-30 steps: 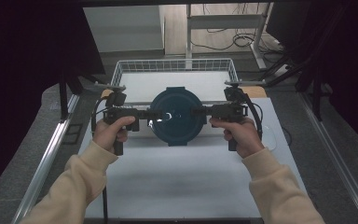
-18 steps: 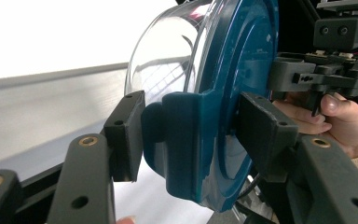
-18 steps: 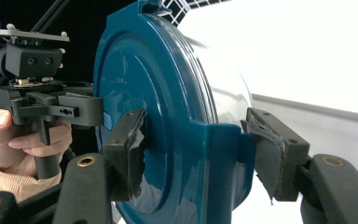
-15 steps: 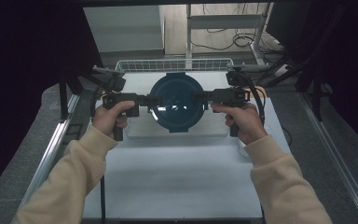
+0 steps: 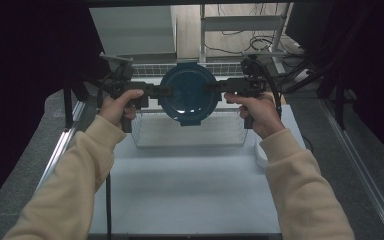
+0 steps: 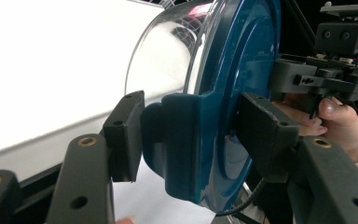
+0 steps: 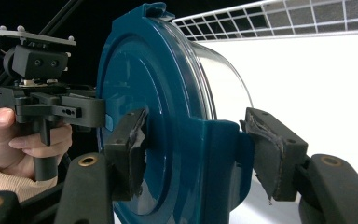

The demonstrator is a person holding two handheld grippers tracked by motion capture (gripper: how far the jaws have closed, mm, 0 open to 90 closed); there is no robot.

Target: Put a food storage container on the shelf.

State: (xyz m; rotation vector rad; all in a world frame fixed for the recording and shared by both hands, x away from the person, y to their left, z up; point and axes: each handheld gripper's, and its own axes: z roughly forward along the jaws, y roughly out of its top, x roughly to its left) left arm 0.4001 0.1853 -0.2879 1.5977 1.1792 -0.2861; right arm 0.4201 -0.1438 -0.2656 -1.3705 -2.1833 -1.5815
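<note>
round clear plastic container with dark blue clip lid (image 5: 187, 94), held in the air above the white wire basket (image 5: 190, 131); left gripper (image 5: 161, 91) and right gripper (image 5: 215, 86) each clamp an opposite lid clip, jaws part-closed.

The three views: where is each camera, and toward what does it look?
High view: above the table, looking forward and down; forearms, both hands, container.
Left gripper view: on the left gripper, along its fingers clamping the container's side latch.
Right gripper view: on the right gripper, likewise.
Shared: each gripper view shows the other hand.
</note>
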